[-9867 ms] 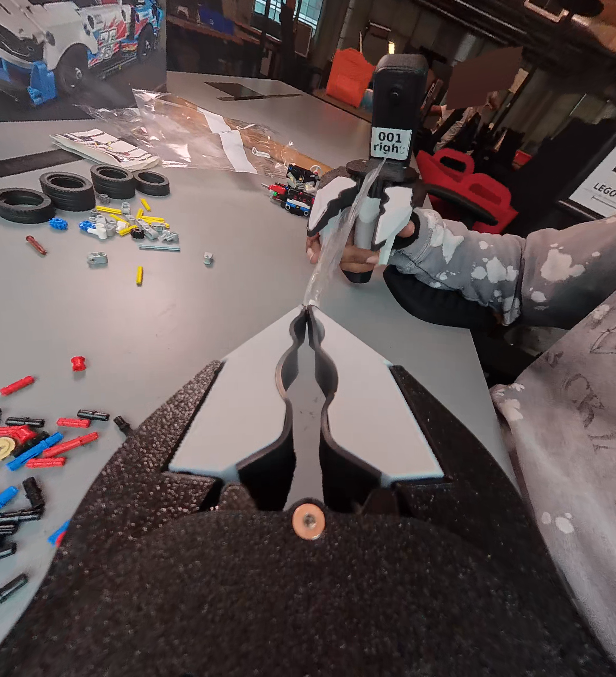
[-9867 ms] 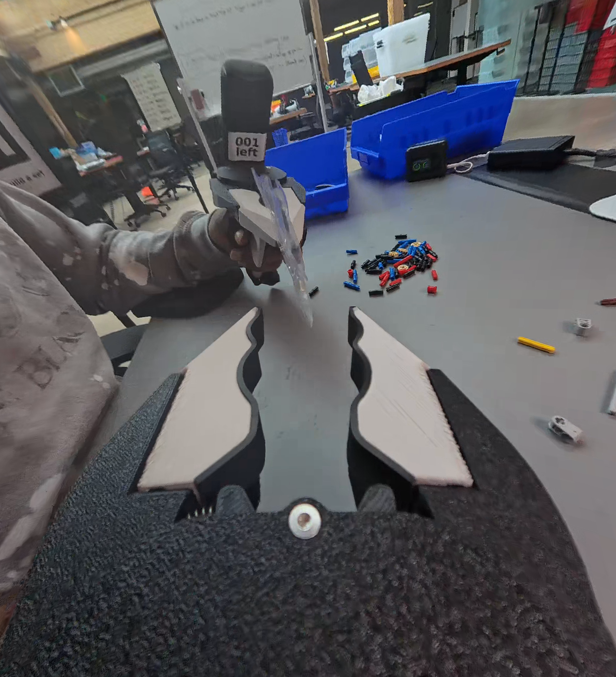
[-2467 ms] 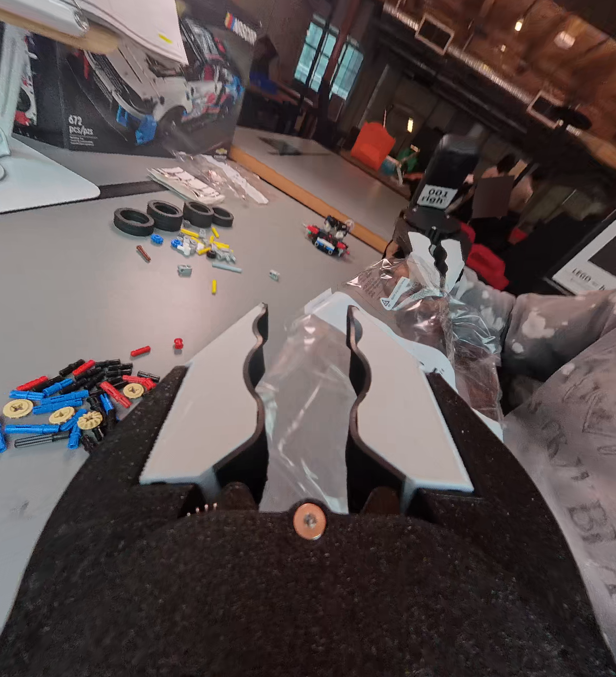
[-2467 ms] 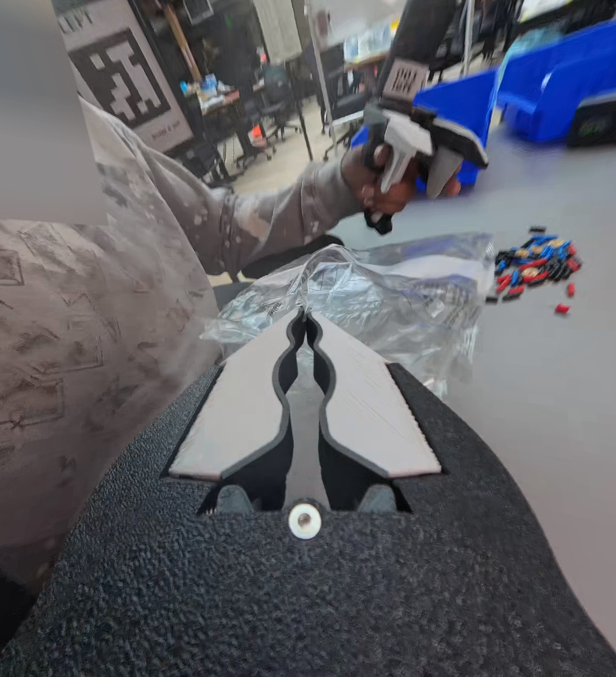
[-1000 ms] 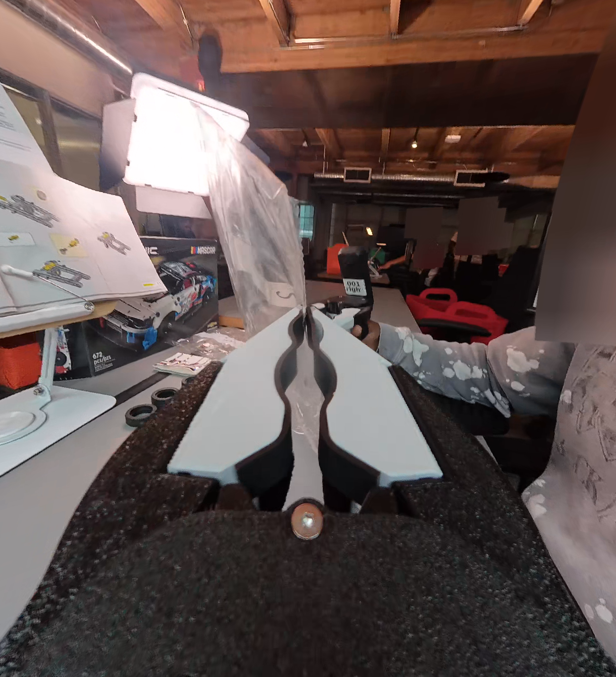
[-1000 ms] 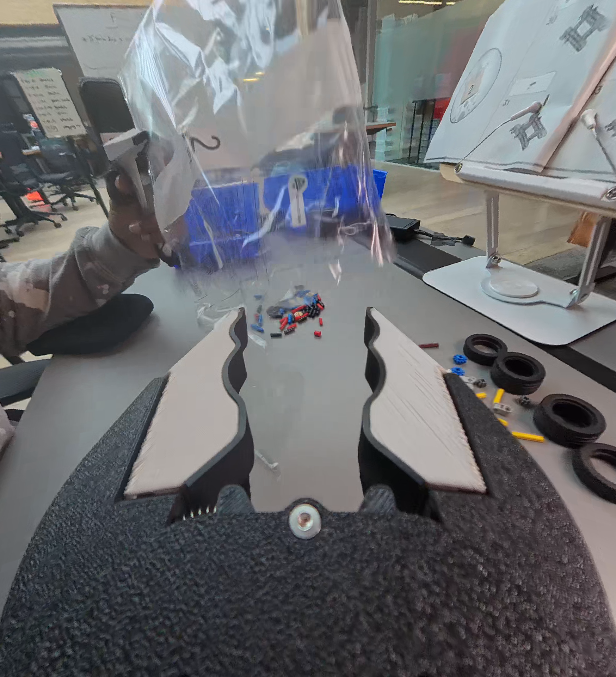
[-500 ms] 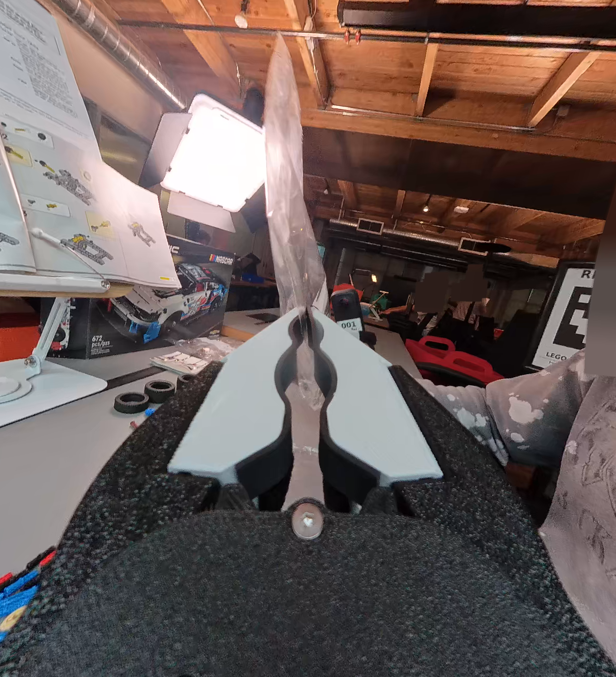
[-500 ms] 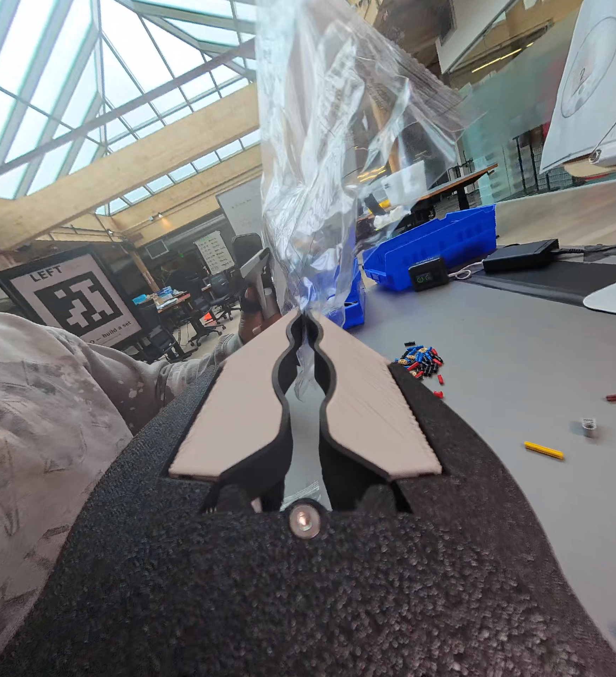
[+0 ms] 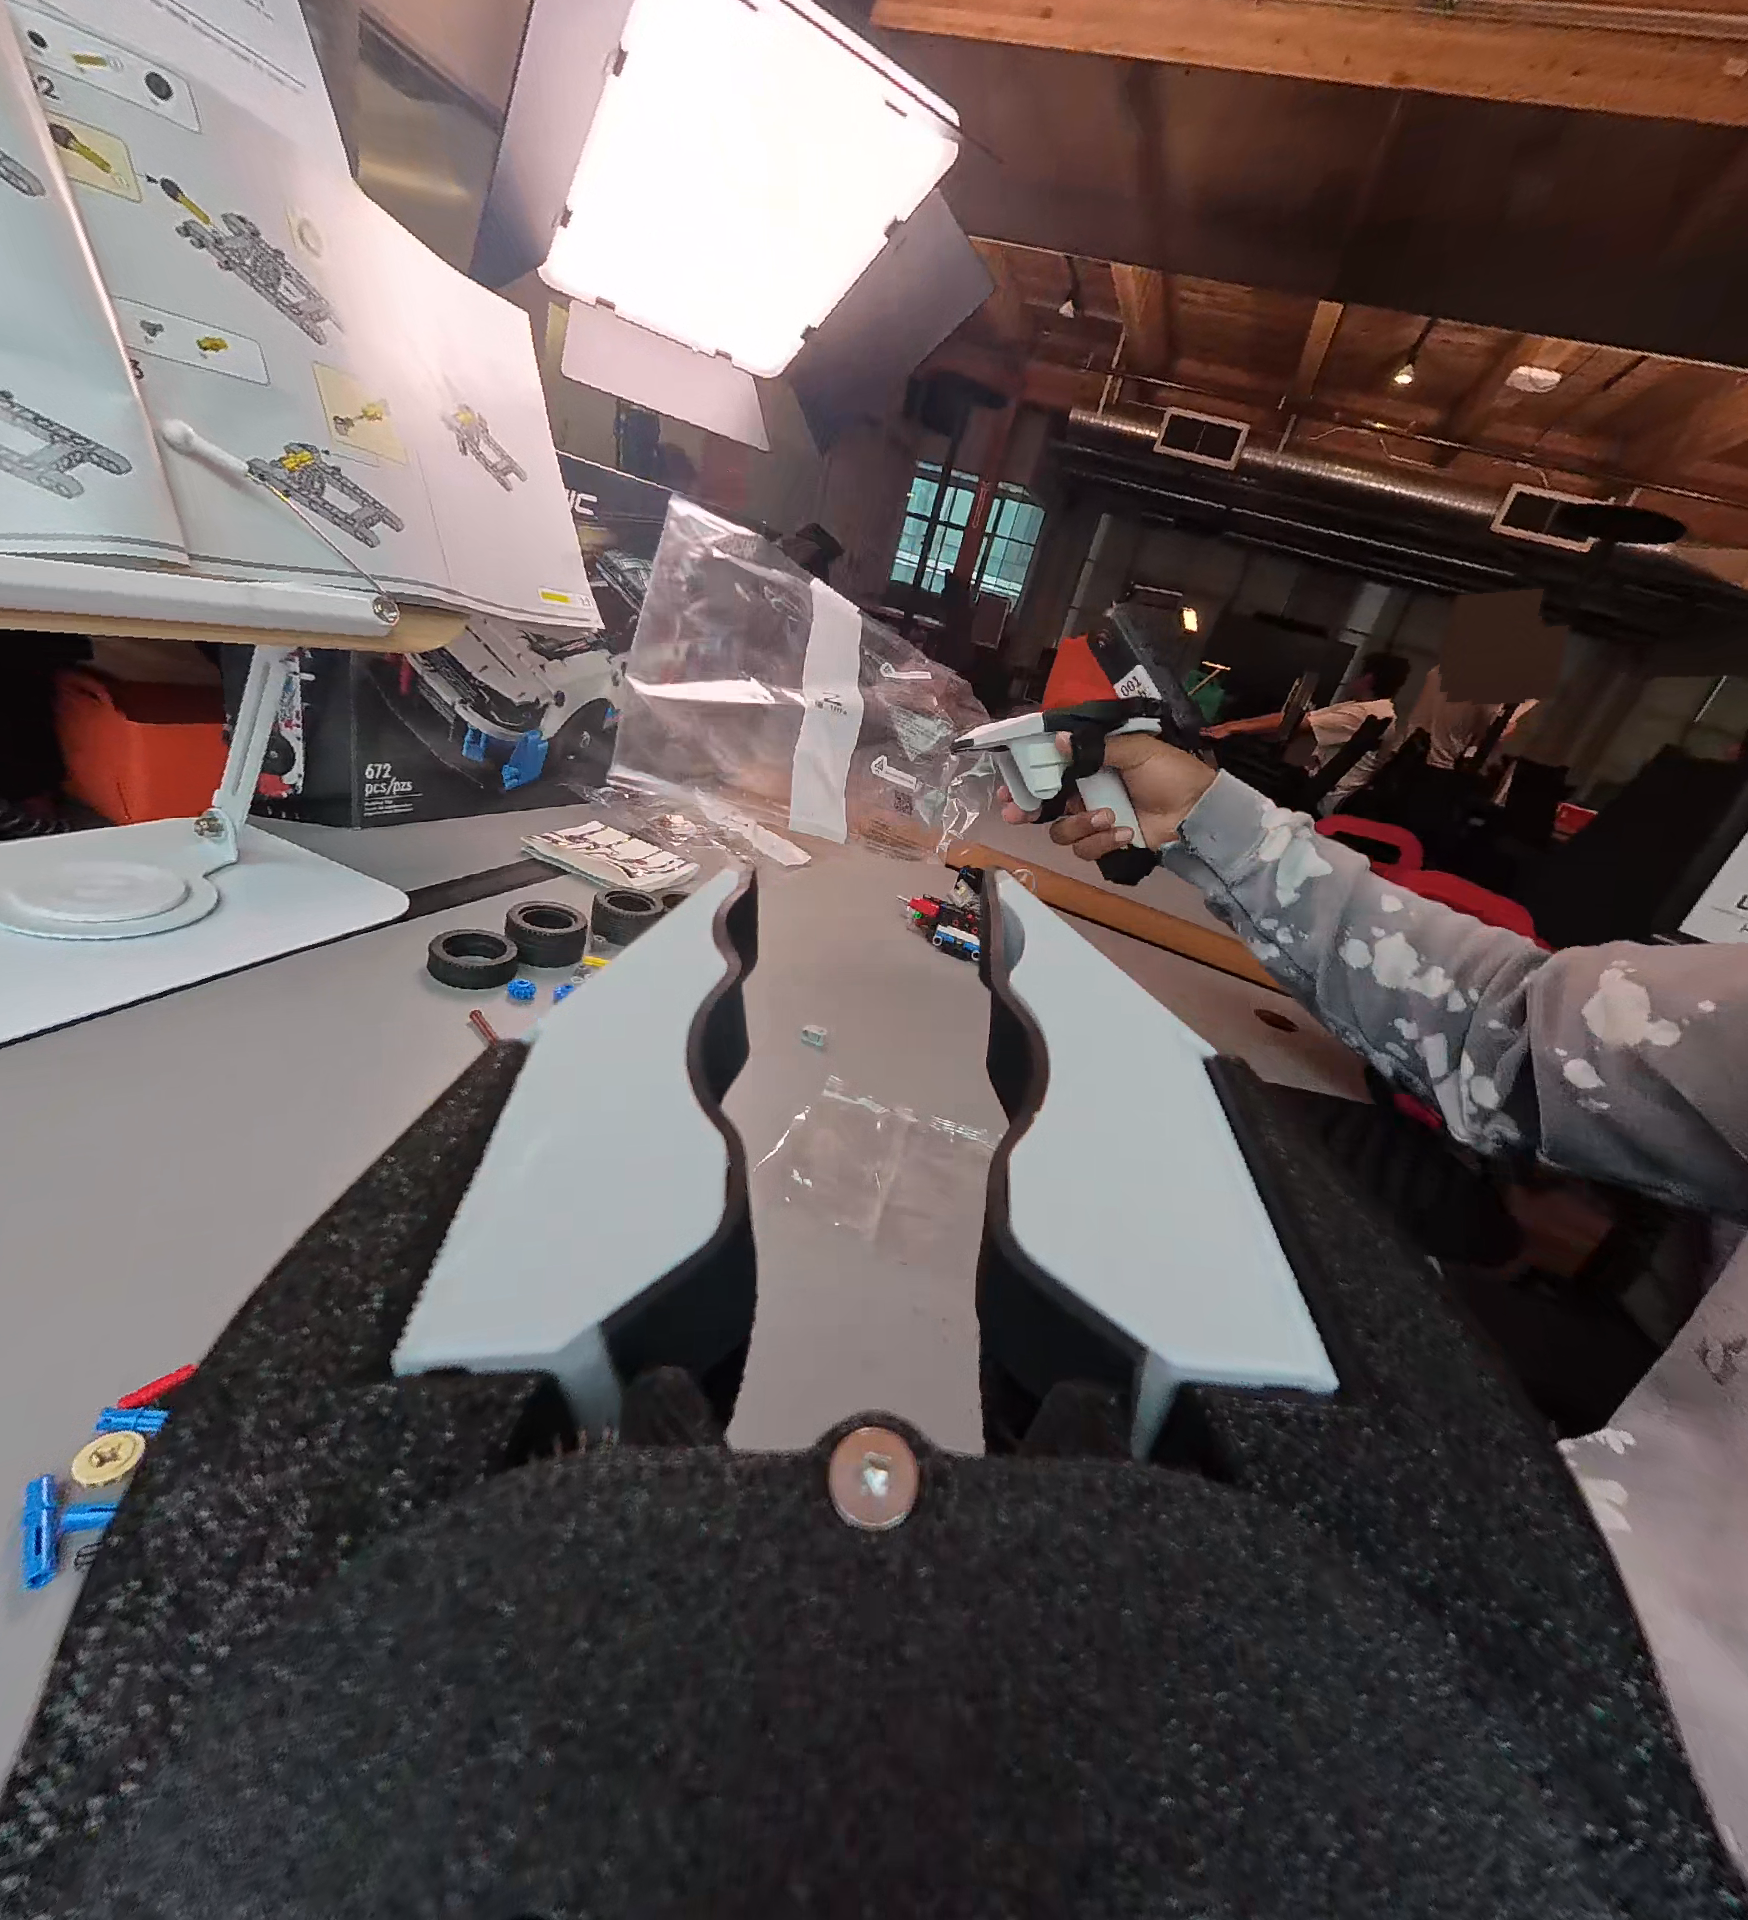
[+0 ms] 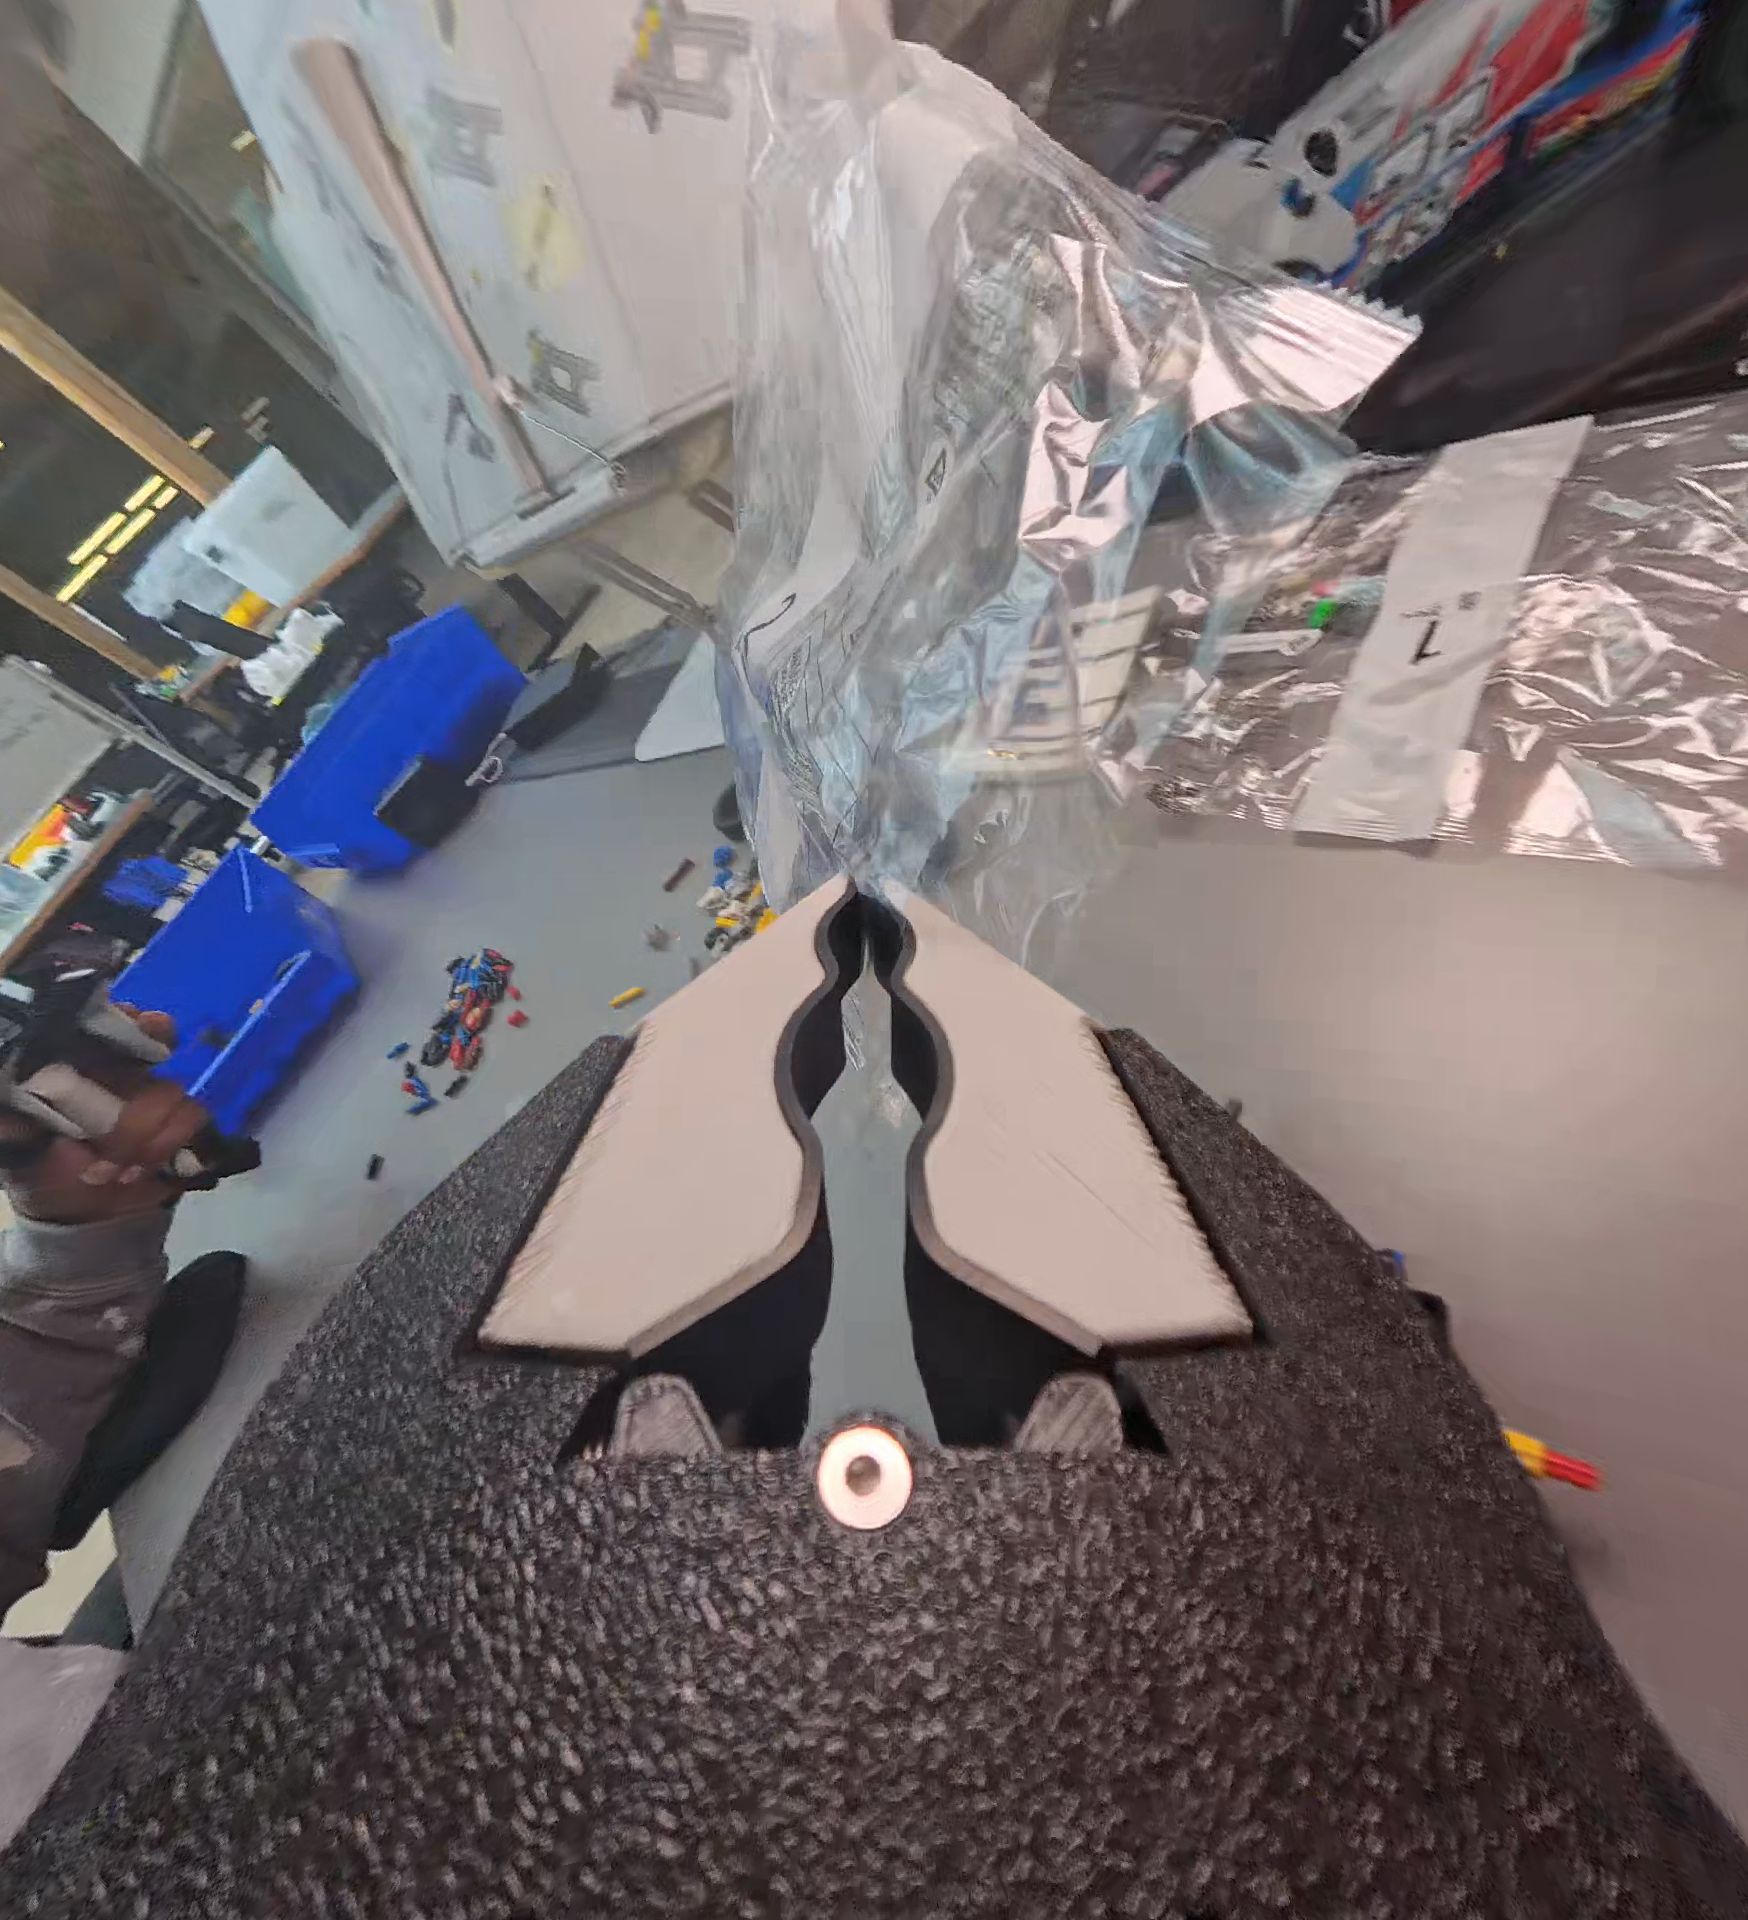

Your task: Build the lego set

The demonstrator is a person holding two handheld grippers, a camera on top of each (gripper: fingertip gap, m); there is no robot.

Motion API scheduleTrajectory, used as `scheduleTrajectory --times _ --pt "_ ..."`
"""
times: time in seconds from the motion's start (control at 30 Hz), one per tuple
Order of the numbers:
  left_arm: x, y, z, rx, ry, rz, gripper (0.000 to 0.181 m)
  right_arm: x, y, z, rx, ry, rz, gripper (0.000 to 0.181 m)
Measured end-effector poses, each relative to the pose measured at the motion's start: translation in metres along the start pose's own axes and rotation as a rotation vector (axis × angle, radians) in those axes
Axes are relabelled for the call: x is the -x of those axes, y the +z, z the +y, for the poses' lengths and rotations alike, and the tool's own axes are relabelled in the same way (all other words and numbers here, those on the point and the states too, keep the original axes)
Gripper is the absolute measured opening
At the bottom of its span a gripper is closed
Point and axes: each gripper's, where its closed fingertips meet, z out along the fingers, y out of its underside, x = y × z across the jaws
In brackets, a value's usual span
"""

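My right tool (image 10: 862, 914) is clamped on the bottom edge of a clear plastic bag (image 10: 911, 540), which billows above the tips; in my left wrist view the same bag (image 9: 787, 707) hangs in the air, pinched by that tool (image 9: 963, 743) well above the grey desk (image 9: 174, 1122). My left tool (image 9: 865, 904) stands with its fingers apart and nothing between them, low over the desk.

Only the left wrist view shows the small empty clear bag (image 9: 875, 1148) lying flat on the desk between my fingers, the row of black tyres (image 9: 548, 935), the partly built model (image 9: 943, 925) farther back, the open instruction booklet (image 9: 226, 343) on its white stand (image 9: 122, 904), the set's box (image 9: 454, 717) behind it, and the bright lamp panel (image 9: 745, 177) overhead. A few blue and red pins (image 9: 80, 1475) lie at its lower left edge.

Only the right wrist view shows another flattened clear bag (image 10: 1504, 675) with a white strip lying on the desk to the right, the blue bins (image 10: 330, 873) at the far side, and the whole heap of red, blue and black pins (image 10: 465, 1013) on the desk. A yellow and red piece (image 10: 1550, 1460) peeks out beside my tool's body. My left tool (image 10: 70, 1081) shows there at the left edge, blurred.

Both bags, the box, both tools and a sign at the right of the left view carry printing, which I leave unread.
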Motion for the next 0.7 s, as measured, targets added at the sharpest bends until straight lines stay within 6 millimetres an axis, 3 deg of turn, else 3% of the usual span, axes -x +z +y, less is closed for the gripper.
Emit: scheduleTrajectory --times 0.17,0.37,0.43,0.53,0.6,0.67,0.7 --pt "-0.004 0.005 0.010 0.055 0.038 -0.002 0.041 -0.064 -0.010 0.007 0.179 0.046 0.130 0.000" --pt "-0.004 0.010 0.026 0.122 0.036 0.004 0.041 -0.103 -0.008 0.009 0.292 0.021 0.268 0.001" --pt "-0.004 0.012 0.034 0.156 0.026 0.007 0.041 -0.125 -0.011 0.000 0.271 -0.017 0.400 0.012" --pt "-0.003 0.015 0.047 0.211 0.026 0.005 0.041 -0.168 -0.041 -0.023 0.235 -0.164 0.771 0.054" --pt "-0.003 0.017 0.056 0.255 0.037 -0.003 0.040 -0.167 -0.067 -0.057 0.097 -0.332 0.981 0.062" --pt "-0.002 0.019 0.065 0.298 0.054 -0.014 0.040 -0.133 -0.071 -0.079 -0.025 -0.495 1.018 0.065" --pt "-0.001 0.020 0.069 0.317 0.062 -0.019 0.040 -0.105 -0.057 -0.079 -0.057 -0.557 0.934 0.058"
